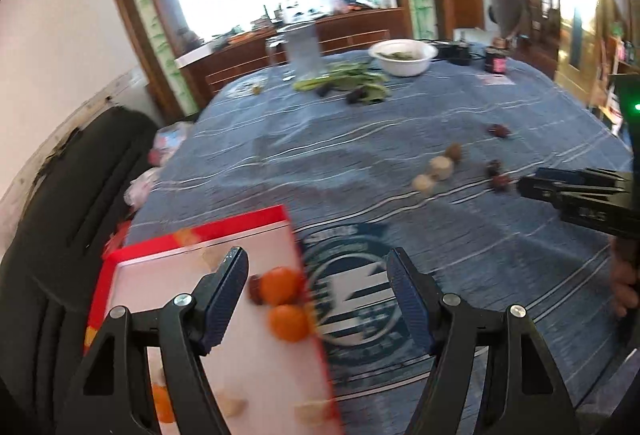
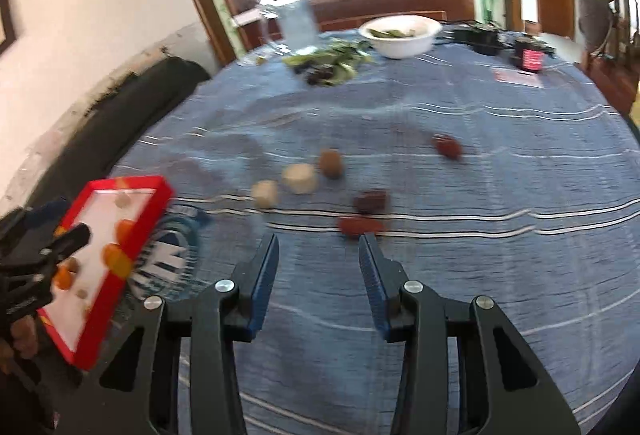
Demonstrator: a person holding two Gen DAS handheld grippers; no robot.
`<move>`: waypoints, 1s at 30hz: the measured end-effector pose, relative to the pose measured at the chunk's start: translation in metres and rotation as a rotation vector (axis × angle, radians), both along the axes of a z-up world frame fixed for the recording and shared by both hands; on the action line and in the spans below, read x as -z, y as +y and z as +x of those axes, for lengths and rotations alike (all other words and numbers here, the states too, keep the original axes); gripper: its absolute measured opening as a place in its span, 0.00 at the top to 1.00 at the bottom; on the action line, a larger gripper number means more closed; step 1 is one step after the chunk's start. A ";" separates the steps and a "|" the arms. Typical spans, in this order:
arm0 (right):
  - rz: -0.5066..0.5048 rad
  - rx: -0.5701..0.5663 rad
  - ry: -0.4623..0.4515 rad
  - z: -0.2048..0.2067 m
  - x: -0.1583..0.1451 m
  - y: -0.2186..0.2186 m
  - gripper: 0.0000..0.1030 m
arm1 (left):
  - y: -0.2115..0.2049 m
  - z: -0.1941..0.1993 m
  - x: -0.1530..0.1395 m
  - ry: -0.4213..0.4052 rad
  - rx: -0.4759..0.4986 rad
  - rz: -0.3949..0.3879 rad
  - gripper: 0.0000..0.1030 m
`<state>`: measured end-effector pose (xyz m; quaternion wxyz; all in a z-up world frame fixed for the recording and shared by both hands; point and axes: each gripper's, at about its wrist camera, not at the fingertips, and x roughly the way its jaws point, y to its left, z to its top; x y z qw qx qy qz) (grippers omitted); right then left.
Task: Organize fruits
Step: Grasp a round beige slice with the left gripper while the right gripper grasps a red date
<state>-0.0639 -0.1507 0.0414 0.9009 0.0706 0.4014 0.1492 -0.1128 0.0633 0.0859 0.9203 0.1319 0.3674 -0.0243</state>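
Blurred, small orange fruits (image 1: pixel 282 285) lie in a red-rimmed tray (image 1: pixel 200 239); both claws (image 1: pixel 316 265) (image 2: pixel 318 243) spread, empty.

**Layout of the table**

A tray (image 1: pixel 208 319) lies at the near left of the table (image 1: pixel 400 139), with 2 oranges (image 1: pixel 282 285) inside against its right wall. Loose fruits (image 2: pixel 300 178) lie mid-table, right of the tray. A bowl (image 2: pixel 400 35) stands at the far edge, greens (image 2: pixel 332 63) before it to its left, a jar (image 2: pixel 528 55) to its right.
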 end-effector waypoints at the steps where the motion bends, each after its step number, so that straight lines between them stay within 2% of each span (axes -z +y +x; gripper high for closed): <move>1: -0.001 0.008 0.019 0.005 0.003 -0.003 0.58 | -0.005 0.001 0.000 0.002 0.009 -0.001 0.30; 8: -0.057 -0.004 0.066 0.028 0.008 0.008 0.58 | -0.025 0.026 -0.002 0.022 0.038 0.011 0.30; 15: -0.095 0.007 0.117 0.048 0.025 0.013 0.59 | -0.031 0.064 0.007 0.087 0.037 -0.043 0.30; 18: -0.104 -0.014 0.096 0.046 0.024 0.014 0.66 | -0.036 0.075 0.015 0.113 0.032 -0.052 0.30; 21: -0.116 -0.030 0.080 0.044 0.024 0.015 0.66 | -0.045 0.083 0.022 0.133 0.054 -0.056 0.30; 30: -0.003 0.021 0.089 0.044 0.016 -0.009 0.67 | -0.072 0.111 0.048 0.210 0.102 -0.046 0.32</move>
